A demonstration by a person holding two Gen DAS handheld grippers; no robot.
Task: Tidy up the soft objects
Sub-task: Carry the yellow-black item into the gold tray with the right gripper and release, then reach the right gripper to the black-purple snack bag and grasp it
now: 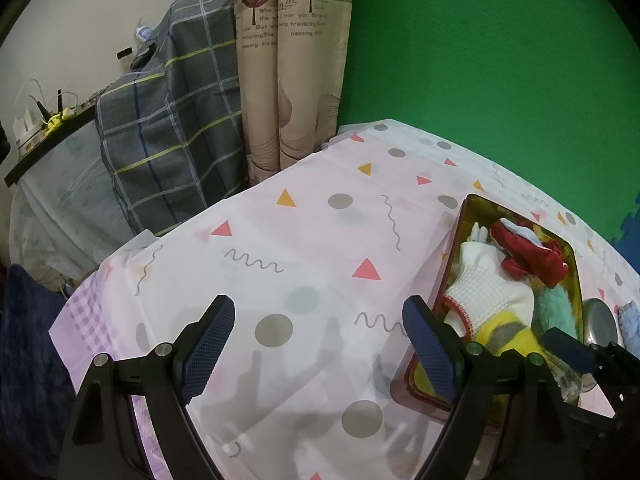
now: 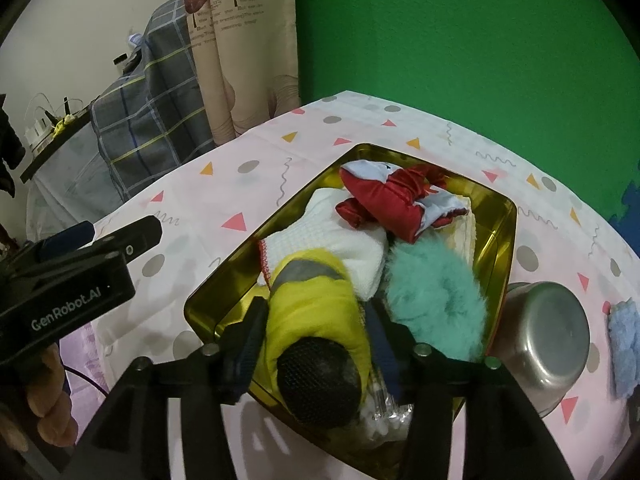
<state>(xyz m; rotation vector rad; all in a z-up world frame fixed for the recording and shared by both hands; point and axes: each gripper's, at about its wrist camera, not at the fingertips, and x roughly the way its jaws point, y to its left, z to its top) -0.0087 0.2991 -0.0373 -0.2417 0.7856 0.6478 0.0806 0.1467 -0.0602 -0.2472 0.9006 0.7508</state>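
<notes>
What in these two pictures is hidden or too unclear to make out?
- Bottom of the gold tin, both views: covered by the white glove, red cloth and teal fluffy thing.
- Crinkly clear item, right wrist view: hidden under the yellow item held in the right gripper.
- Blue towel: cut off at the frame edge.
- Curtain print, left wrist view: blurred.

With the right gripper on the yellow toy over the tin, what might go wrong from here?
1. The yellow plush is held near one end by the right gripper; released there, it may hang over the gold tin's near rim.
2. The steel bowl sits right beside the tin, so a sideways pull-out might knock it.
</notes>
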